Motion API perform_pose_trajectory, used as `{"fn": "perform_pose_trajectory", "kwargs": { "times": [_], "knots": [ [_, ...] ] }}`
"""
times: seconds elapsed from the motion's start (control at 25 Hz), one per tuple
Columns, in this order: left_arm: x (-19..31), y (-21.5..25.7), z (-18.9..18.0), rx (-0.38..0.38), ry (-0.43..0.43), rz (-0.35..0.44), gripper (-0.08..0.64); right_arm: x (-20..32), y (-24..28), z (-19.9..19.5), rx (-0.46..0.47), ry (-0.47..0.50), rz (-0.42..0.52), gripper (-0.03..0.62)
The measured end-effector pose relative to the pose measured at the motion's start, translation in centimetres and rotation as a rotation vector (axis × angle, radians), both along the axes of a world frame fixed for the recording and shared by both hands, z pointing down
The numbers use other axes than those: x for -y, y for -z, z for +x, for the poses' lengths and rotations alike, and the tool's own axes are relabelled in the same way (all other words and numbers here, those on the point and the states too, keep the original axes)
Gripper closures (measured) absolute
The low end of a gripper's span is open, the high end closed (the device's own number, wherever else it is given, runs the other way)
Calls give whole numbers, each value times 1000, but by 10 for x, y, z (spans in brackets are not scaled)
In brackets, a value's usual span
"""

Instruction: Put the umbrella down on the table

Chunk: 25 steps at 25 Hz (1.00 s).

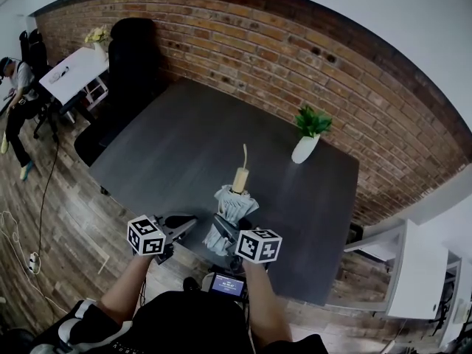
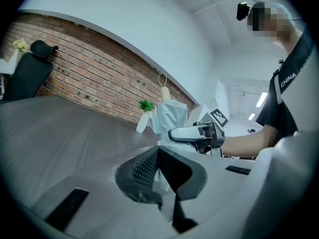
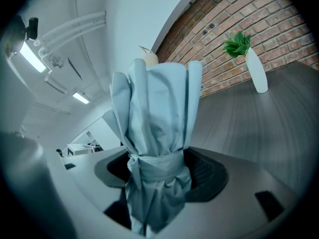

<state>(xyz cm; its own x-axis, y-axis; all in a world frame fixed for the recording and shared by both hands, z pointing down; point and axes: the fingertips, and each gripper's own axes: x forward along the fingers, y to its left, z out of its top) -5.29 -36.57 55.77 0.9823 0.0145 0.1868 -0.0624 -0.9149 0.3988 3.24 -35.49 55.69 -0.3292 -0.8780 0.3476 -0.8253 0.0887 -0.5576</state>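
Folded pale-blue umbrella (image 3: 158, 123), tied with its strap, upright, with a tan handle (image 1: 240, 178) and loop on top. Right gripper (image 1: 223, 234) jaws are clamped on the strapped lower part, at the dark table's (image 1: 184, 139) near edge. Wide bare tabletop lies beyond. A white vase with plant (image 1: 304, 147) stands well apart, by the brick wall. Left gripper (image 1: 183, 227) sits just beside, jaws closed and empty. Only its view shows the right gripper side-on.
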Motion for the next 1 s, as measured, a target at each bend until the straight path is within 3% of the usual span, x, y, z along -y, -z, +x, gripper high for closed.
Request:
{"fn": "perform_pose_trajectory", "kwargs": {
  "times": [0.68, 1.0],
  "knots": [
    [25, 1, 28, 14, -4, -2, 557, 25, -2, 20, -9, 29, -5, 291],
    [50, 5, 63, 61, -51, 8, 557, 55, 0, 60, -115, 139, -33, 291]
  ]
}}
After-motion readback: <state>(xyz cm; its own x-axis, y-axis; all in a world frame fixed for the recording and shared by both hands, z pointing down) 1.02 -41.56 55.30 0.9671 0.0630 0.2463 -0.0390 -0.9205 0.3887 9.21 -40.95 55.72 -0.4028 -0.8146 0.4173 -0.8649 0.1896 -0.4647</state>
